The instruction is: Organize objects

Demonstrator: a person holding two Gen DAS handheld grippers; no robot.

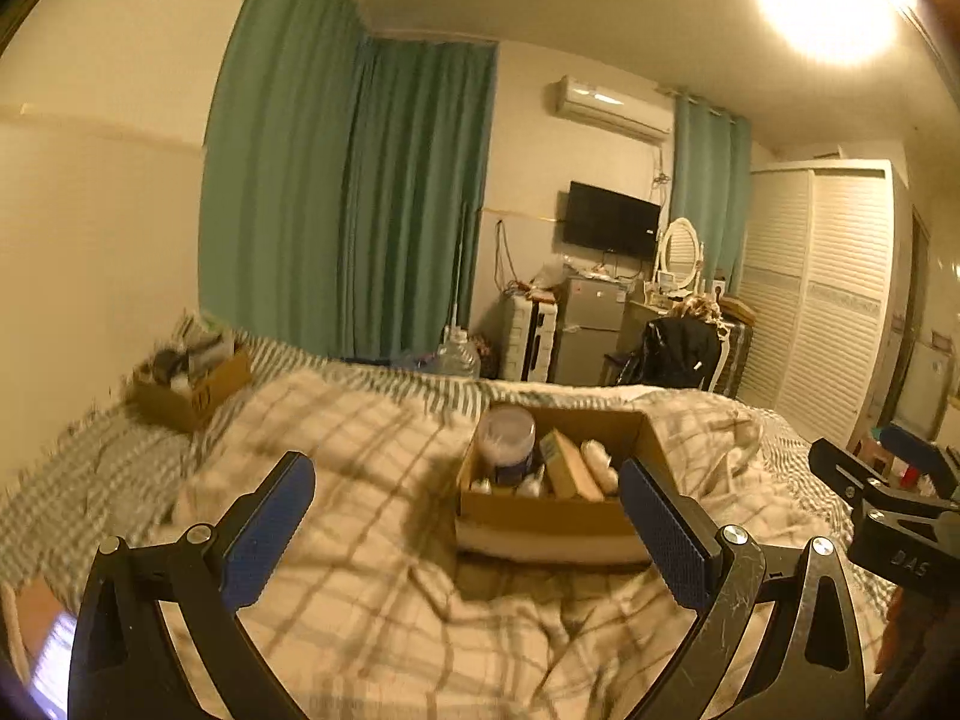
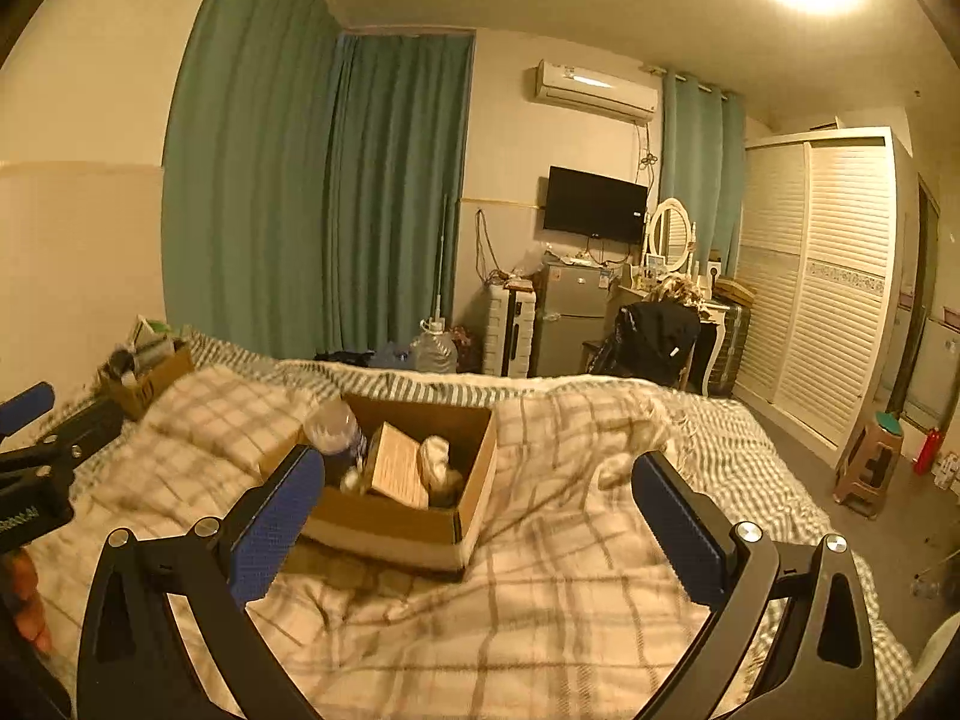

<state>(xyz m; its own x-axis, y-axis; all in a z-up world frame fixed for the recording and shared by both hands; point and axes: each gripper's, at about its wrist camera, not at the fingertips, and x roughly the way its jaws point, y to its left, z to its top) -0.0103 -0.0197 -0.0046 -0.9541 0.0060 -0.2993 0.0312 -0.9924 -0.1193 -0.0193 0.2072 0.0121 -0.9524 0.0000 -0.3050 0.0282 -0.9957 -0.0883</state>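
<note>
An open cardboard box (image 1: 543,519) sits on the checked blanket in the middle of the bed; it also shows in the right wrist view (image 2: 390,525). It holds a round clear tub (image 1: 509,441), a tan flat packet (image 1: 570,465) and a white bundle (image 1: 600,462). A second cardboard box (image 1: 189,387) with several items stands far left by the wall, also seen in the right wrist view (image 2: 147,375). My left gripper (image 1: 465,480) is open and empty, above the blanket just short of the near box. My right gripper (image 2: 480,480) is open and empty, to the right of that box.
The checked blanket (image 2: 540,570) is rumpled over a striped sheet. Beyond the bed are green curtains (image 1: 360,192), a water jug (image 1: 459,354), a small fridge (image 2: 567,315), a chair with a black jacket (image 2: 654,339), a white wardrobe (image 2: 822,276) and a stool (image 2: 873,462) on the floor.
</note>
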